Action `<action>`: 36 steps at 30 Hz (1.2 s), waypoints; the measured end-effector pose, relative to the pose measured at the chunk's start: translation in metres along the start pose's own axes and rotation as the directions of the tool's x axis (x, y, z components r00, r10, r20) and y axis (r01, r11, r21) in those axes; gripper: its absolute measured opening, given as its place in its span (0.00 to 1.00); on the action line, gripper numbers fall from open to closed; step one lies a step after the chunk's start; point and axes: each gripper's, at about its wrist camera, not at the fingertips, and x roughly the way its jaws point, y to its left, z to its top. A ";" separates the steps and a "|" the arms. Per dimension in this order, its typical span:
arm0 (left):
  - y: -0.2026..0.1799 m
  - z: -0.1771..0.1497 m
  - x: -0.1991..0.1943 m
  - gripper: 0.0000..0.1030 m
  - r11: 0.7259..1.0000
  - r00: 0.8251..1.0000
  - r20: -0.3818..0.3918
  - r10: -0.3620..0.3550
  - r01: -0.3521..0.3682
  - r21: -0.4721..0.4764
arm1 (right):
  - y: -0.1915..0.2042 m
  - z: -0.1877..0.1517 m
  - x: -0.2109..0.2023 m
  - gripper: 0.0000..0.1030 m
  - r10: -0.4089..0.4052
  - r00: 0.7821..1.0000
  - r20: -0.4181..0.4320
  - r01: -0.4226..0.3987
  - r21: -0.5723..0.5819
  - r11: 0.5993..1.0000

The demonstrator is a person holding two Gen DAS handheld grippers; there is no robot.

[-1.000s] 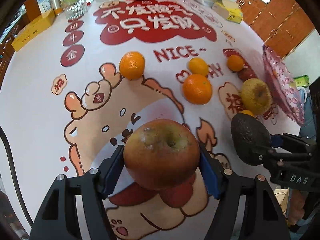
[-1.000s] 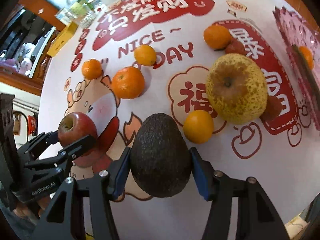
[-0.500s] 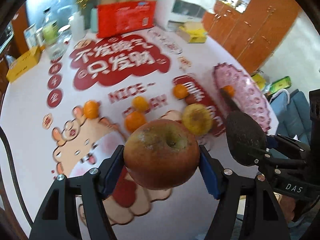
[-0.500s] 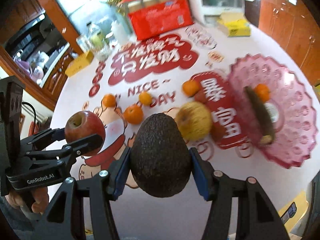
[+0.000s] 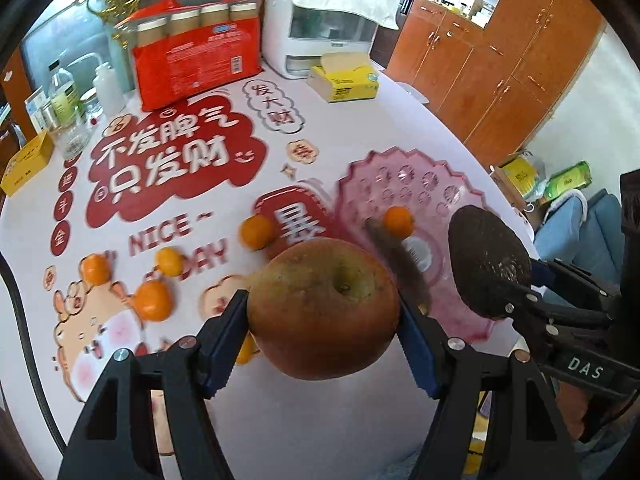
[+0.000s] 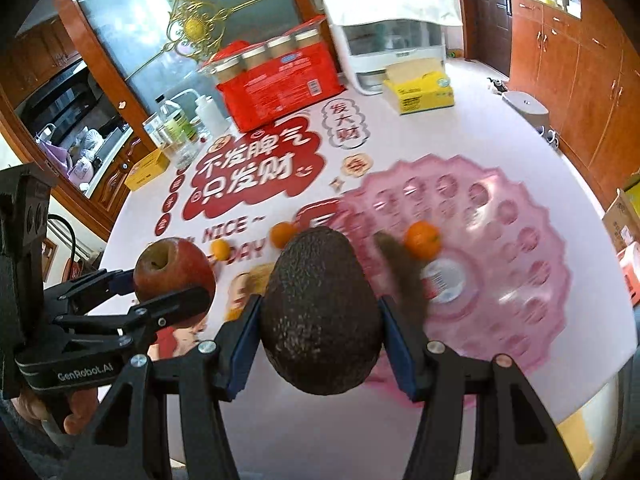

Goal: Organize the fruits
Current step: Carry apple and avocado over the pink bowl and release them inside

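The left gripper [image 5: 324, 316] pinches an apple [image 5: 323, 309] between its blue pads, jaws spread about halfway and pressed against the fruit's sides; the apple is reddish brown with a greenish patch around its stem dimple, and it is held up in the air above the table [image 5: 360, 128]. Below it, small oranges [image 5: 155, 300] lie loose on the printed tablecloth. Further right sits a pink scalloped plate [image 6: 520, 216] holding one orange [image 6: 422, 239] and a blurred dark elongated item. The right gripper [image 6: 320, 332] clamps an avocado [image 6: 320, 312] at a narrower spread, pads tight on both flanks; its skin is dark and pebbled, narrow end pointing away, held above the plate's near edge
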 end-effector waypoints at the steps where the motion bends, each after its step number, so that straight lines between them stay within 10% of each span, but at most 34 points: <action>1: -0.011 0.004 0.005 0.68 1.000 1.000 0.002 0.008 -0.008 -0.001 | -0.013 0.005 0.000 0.56 -0.006 1.000 0.000 0.006 -0.006 1.000; 15: -0.103 0.032 0.093 0.68 0.999 0.997 -0.067 0.026 -0.028 -0.020 | -0.131 0.015 0.040 0.56 -0.104 0.991 -0.084 0.101 -0.038 0.994; 36: -0.110 0.042 0.154 0.68 0.997 0.990 -0.124 0.065 -0.068 -0.021 | -0.156 0.011 0.070 0.56 -0.195 0.977 -0.092 0.181 -0.138 0.974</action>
